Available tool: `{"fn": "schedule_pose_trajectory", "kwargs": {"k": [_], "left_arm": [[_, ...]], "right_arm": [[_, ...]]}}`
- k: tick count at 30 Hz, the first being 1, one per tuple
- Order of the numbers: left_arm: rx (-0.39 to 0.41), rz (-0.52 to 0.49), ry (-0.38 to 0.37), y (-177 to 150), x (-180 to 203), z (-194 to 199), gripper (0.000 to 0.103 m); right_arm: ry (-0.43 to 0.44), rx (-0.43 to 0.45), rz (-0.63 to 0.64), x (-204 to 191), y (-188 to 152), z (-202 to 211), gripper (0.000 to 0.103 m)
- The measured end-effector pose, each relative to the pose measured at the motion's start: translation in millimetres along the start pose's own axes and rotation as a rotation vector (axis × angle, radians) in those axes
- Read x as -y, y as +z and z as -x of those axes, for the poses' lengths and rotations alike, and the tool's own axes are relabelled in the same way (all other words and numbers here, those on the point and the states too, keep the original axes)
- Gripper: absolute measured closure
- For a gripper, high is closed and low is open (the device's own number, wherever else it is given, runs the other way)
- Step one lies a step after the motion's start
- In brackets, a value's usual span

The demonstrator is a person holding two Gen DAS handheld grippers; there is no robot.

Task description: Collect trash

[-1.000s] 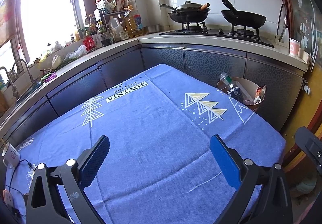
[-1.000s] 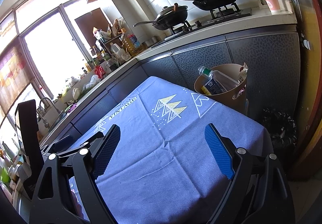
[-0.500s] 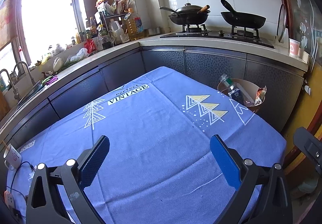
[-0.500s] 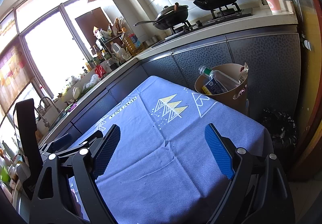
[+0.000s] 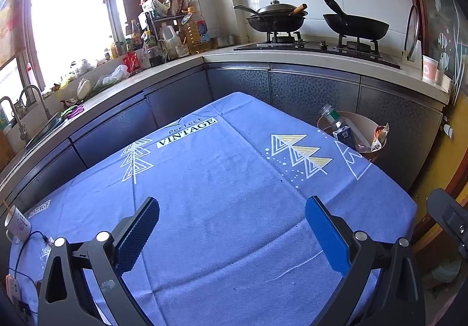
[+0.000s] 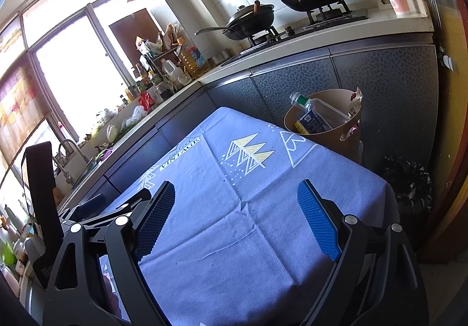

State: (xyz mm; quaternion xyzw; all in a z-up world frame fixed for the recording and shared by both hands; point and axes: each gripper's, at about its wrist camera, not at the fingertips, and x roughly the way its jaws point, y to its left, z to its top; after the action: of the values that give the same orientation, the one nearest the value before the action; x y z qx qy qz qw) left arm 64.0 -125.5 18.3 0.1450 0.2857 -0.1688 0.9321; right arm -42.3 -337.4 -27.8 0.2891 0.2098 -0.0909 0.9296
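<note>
Both claws, left claw (image 5: 232, 226) and right claw (image 6: 235, 214), hover open and empty above the tabletop (image 5: 222, 179); the bin (image 6: 345, 133) already holds the bottle (image 6: 314, 108).

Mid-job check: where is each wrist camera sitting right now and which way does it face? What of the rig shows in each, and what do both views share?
Left wrist: above the near side of the blue tablecloth, facing the stove; open left gripper in front.
Right wrist: above the table's right part, tilted, facing the trash bin; open right gripper in front, the other gripper at its left edge.
Shared: tablecloth, trash bin with a bottle, stove, window.
</note>
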Motion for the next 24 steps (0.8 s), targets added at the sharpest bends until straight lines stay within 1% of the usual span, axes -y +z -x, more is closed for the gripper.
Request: {"fn": "schedule_pose_trajectory", "kwargs": {"k": [11, 15, 24], "left_arm": [[0.008, -0.010, 0.022, -0.4, 1.2, 2.1, 0.004], [0.004, -0.021, 0.045, 0.3, 3.5, 2.4, 0.004], [0.000, -0.035, 0.072, 0.5, 8.2, 2.2, 0.004]], "right_arm": [[0.005, 0.000, -0.004, 2.1, -0.3, -1.3, 0.018], [0.006, 0.000, -0.006, 3.1, -0.5, -0.7, 0.018], [0.008, 0.012, -0.013, 4.9, 0.1, 3.2, 0.018]]}}
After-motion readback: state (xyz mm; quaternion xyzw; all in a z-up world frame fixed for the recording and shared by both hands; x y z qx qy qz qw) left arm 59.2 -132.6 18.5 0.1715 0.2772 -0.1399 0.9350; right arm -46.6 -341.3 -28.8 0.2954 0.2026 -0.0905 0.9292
